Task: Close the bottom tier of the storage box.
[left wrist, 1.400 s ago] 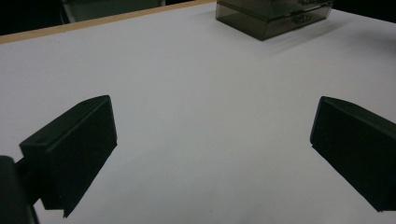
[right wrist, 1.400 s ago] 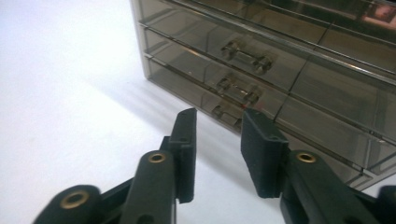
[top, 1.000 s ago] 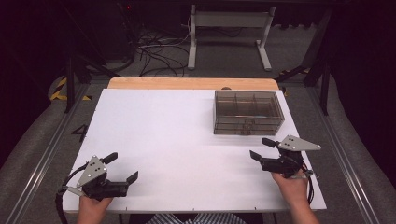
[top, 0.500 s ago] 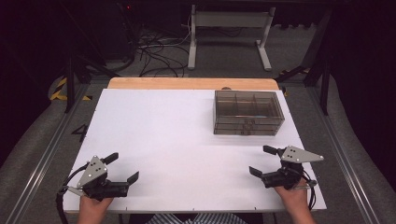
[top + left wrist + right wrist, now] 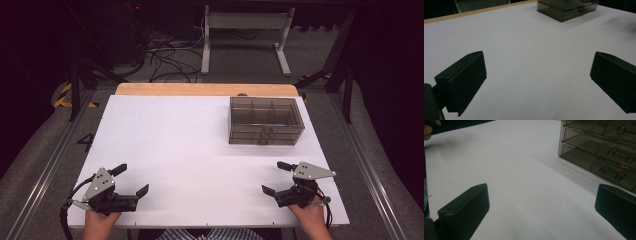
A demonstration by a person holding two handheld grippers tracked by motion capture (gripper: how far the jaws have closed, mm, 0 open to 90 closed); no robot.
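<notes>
My left gripper (image 5: 131, 179) sits at lower left, my right gripper (image 5: 276, 177) at lower right near the white table's (image 5: 190, 145) front edge, both spread wide, holding nothing. The right's jaws have just been opening. The smoked drawer box (image 5: 266, 121) stands upper right; open white surface between; dark floor beyond.

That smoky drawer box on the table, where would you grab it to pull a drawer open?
Probably by a small handle on a drawer front. The drawer box faces the person's side of the table, so coming from that near side with the open right gripper, which is nearer, looks best. The handles stick out, giving the jaws something to pinch.
</notes>
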